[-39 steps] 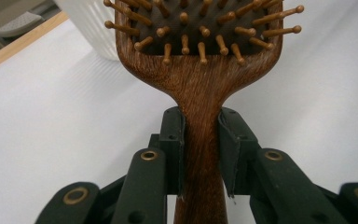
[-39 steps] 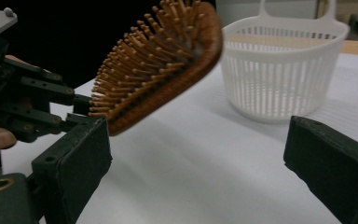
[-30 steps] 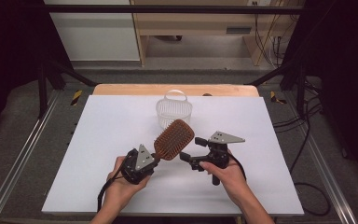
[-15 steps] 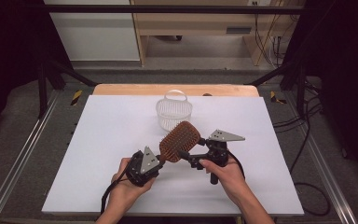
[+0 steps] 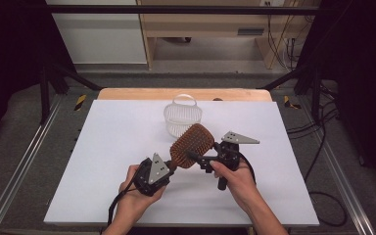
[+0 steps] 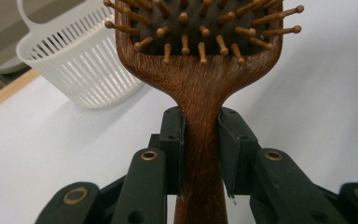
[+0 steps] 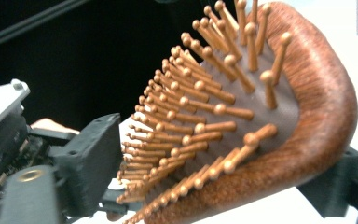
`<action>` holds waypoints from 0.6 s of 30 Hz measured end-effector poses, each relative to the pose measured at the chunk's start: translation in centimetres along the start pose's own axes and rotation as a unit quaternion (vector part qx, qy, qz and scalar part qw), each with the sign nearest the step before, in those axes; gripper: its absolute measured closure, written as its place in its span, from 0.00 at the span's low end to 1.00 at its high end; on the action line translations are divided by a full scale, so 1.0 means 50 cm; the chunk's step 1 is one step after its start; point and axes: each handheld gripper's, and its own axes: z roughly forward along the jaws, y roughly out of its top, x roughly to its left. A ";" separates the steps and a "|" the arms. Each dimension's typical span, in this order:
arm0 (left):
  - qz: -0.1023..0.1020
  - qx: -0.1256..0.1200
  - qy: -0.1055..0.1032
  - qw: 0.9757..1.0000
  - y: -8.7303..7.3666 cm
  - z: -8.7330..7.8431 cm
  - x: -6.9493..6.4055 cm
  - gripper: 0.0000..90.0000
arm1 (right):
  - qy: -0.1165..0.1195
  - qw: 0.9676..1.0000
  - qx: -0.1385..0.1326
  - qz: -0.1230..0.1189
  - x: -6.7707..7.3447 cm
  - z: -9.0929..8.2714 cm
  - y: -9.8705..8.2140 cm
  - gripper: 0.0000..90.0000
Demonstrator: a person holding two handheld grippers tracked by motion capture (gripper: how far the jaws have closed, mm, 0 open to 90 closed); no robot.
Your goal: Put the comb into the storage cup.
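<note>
Hairbrush (image 5: 192, 145), wooden with a paddle-shaped head and rows of wooden pins, is held up off the white worktop (image 5: 107, 147) near its middle, between the person's two hands. The left tool (image 5: 169, 168) is clamped on the brush's handle: in the left gripper view its two black jaws press against either side of the narrow wooden neck (image 6: 200, 135), just below where the head widens. The handle points toward the near left and the head toward the far right.

The right tool (image 5: 196, 157) reaches in from the right at the head of the brush. Its jaws have just been closing, with the head between them; in the right gripper view one jaw stands on the pin side (image 7: 200, 121) and the other behind the rounded wooden back, and the near jaw is just beside the pin tips, though I cannot tell that it presses on them.

A white slatted basket (image 5: 182, 116) with a handle stands on the worktop just beyond the brush, on the far side.
</note>
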 end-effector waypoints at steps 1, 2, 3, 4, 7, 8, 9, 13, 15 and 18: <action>0.001 -0.003 0.003 1.000 0.001 -0.001 0.000 0.81 | 0.001 1.000 -0.004 0.000 0.001 0.000 0.003 0.21; -0.001 -0.005 0.002 1.000 0.001 -0.001 0.000 0.81 | 0.001 1.000 -0.007 -0.001 0.002 -0.001 0.007 0.22; -0.002 -0.007 0.004 1.000 0.002 -0.002 0.000 0.81 | 0.003 1.000 -0.010 0.000 0.003 -0.001 0.010 0.24; -0.003 -0.009 0.004 1.000 0.002 -0.002 0.000 0.81 | 0.006 1.000 -0.014 0.000 0.003 -0.001 0.012 0.26; -0.004 -0.015 0.006 1.000 0.003 -0.004 0.000 0.81 | 0.009 1.000 -0.021 0.003 0.006 0.000 0.019 0.28; -0.003 -0.016 0.007 1.000 0.003 -0.005 0.001 0.81 | 0.011 1.000 -0.023 0.005 0.006 0.000 0.020 0.29; -0.003 -0.017 0.008 1.000 0.003 -0.006 0.002 0.81 | 0.013 1.000 -0.026 0.009 0.006 0.000 0.022 0.30; -0.005 -0.020 0.008 1.000 0.002 -0.006 0.004 0.81 | 0.017 0.999 -0.033 0.020 0.005 0.000 0.025 0.32; -0.005 -0.021 0.008 1.000 0.002 -0.006 0.004 0.81 | 0.018 0.999 -0.039 0.024 0.004 0.000 0.026 0.33; -0.010 -0.025 0.008 1.000 0.002 -0.004 0.006 0.81 | 0.020 0.998 -0.043 0.031 0.003 0.000 0.028 0.36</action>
